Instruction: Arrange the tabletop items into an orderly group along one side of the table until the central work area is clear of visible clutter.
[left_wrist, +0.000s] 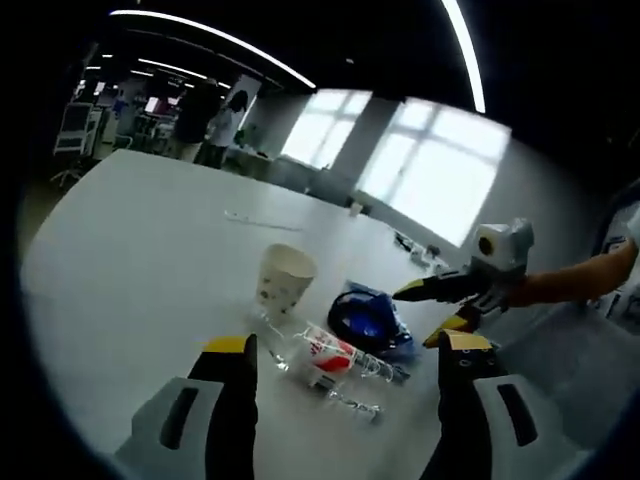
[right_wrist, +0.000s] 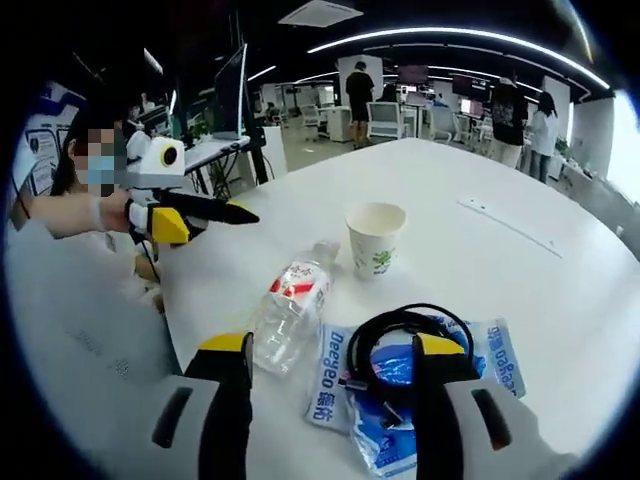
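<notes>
Right gripper view: wide jaws straddle a black cable (right_wrist: 400, 340) (atop a blue packet (right_wrist: 490, 365)), bottle (right_wrist: 290, 310) and cup (right_wrist: 375, 238) beyond.

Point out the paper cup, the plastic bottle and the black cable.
paper cup (right_wrist: 375, 240), right gripper view, on its side wall
plastic bottle (right_wrist: 290, 310), right gripper view, mid-body below the label
black cable (right_wrist: 392, 322), right gripper view, on the loop's top

A large white rounded counter (left_wrist: 150, 250) stands in an open-plan office with a dark ceiling carrying long curved strip lights (left_wrist: 215, 40), bright multi-pane windows (left_wrist: 430, 170) on a pale wall, and desks, monitors and white office chairs (right_wrist: 385, 120) with standing people (right_wrist: 358, 90) beyond.
</notes>
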